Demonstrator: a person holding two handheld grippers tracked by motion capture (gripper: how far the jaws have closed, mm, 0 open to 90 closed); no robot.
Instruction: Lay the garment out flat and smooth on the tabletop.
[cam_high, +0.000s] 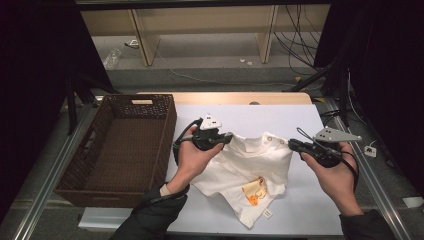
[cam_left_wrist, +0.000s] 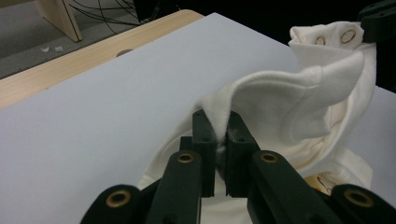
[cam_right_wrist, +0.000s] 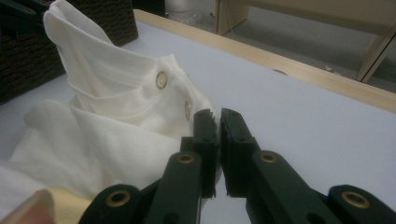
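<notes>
With our left gripper (cam_high: 226, 138) and right gripper (cam_high: 291, 144) both clamped on the white shirt's (cam_high: 250, 172) shoulders, at nine and three o'clock of its collar beside the wicker basket (cam_high: 165, 145), we should lift evenly, keeping the fabric taut.

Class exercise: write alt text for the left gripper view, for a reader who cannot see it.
The left gripper pinches a raised fold of a white shirt between its black jaws. The shirt lies bunched on a white table, with metal snaps at its far edge.
</notes>
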